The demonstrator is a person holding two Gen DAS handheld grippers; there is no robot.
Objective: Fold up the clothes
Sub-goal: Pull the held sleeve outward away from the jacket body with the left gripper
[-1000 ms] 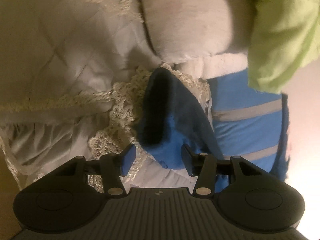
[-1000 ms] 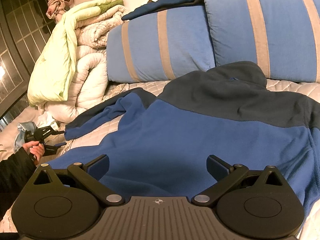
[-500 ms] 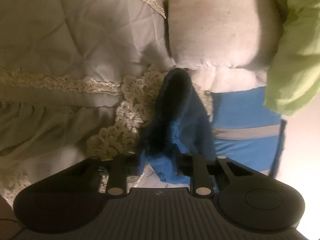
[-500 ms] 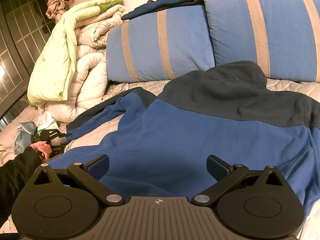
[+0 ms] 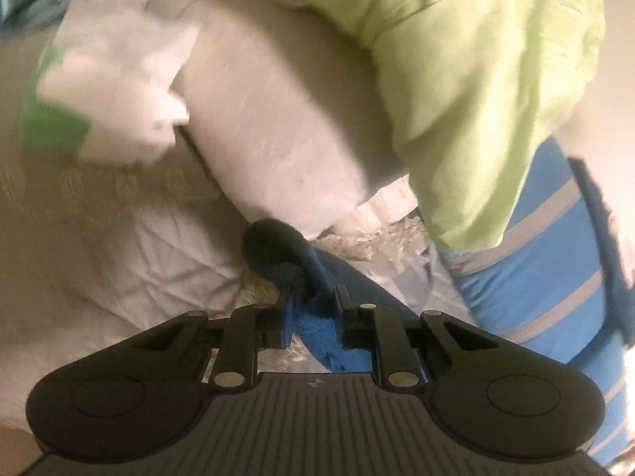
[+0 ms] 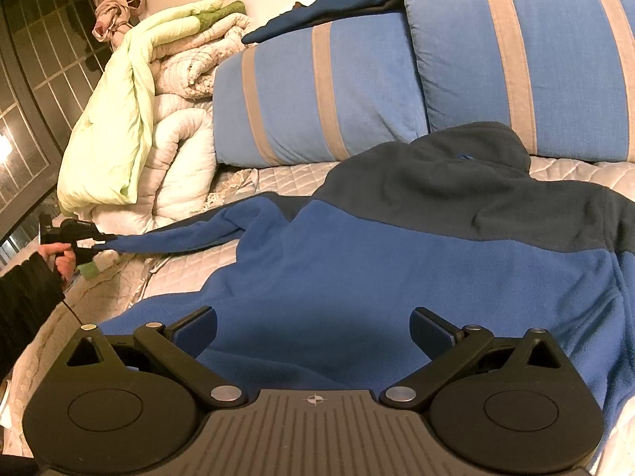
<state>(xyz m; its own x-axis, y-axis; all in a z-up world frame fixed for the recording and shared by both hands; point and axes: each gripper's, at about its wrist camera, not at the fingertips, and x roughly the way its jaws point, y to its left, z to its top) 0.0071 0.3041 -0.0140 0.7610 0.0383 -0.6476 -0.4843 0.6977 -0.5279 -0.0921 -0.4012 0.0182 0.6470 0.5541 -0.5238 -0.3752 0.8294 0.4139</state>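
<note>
A blue fleece jacket (image 6: 397, 269) with a dark grey yoke and hood lies spread on the quilted bed. Its left sleeve (image 6: 178, 238) is pulled out straight and lifted off the bed. My left gripper (image 5: 312, 293) has the sleeve's dark cuff end (image 5: 274, 246) between its jaws, which are closing, and the pads press on the fleece. In the right wrist view the left gripper (image 6: 101, 240) shows at the far left, held by a hand (image 6: 59, 258). My right gripper (image 6: 313, 329) stands open just above the jacket's lower body, with nothing gripped.
Two blue pillows with beige stripes (image 6: 317, 95) lean at the head of the bed, with a dark blue garment (image 6: 337, 12) on top. A pile of lime-green (image 6: 115, 119) and white duvets (image 6: 178, 158) sits at the left. A dark window (image 6: 31, 79) lies beyond.
The left gripper went from open to closed on the sleeve's cuff, then rose and rolled, which lifted the sleeve and stretched it out. The right gripper has not moved.
</note>
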